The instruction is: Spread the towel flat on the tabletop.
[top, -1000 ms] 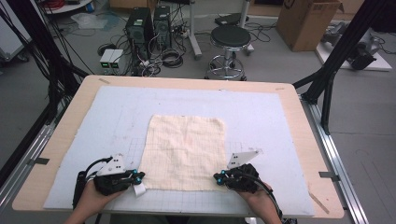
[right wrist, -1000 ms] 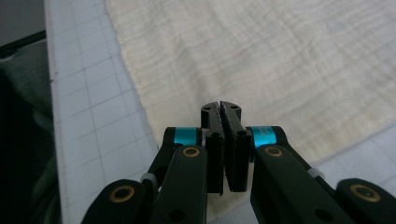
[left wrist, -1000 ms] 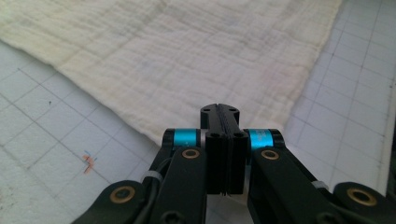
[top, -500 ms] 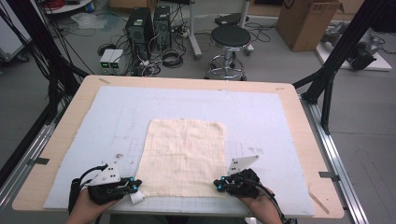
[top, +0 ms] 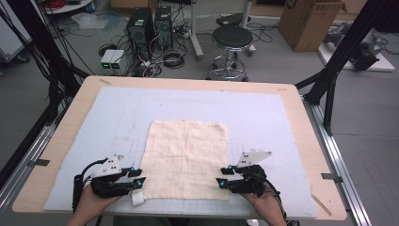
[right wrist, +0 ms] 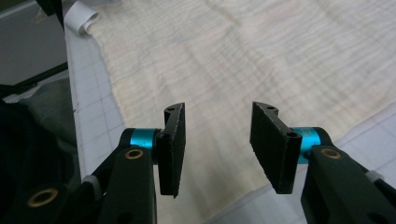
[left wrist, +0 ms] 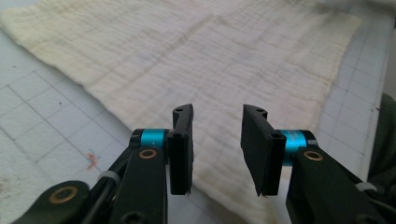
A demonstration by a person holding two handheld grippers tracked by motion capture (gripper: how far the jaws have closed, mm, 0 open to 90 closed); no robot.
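Observation:
A cream cloth (top: 186,157) lies flat on the pale blue mat (top: 263,117). My left gripper (top: 141,181) rests at its near left corner and my right gripper (top: 221,182) at its near right corner, both pointing inward. Both pairs of jaws have just been opening. In the left gripper view the left gripper (left wrist: 218,112) is open, and the cloth (left wrist: 224,56) lies beneath and beyond the jaws with nothing between them. The right gripper (right wrist: 219,109) is likewise open over the cloth's (right wrist: 261,56) near edge, with nothing between its pads.
A small white curled tag (top: 136,197) sits by the left gripper at the cloth's near left corner. The wooden table (top: 310,136) frames the mat. Beyond the far edge stand a stool (top: 230,40), computer towers (top: 150,28) and cables on the floor.
Both grippers drew the cloth's near edge slightly toward the person, then their jaws opened and let go of the cloth's near corners. The cloth now lies flat.

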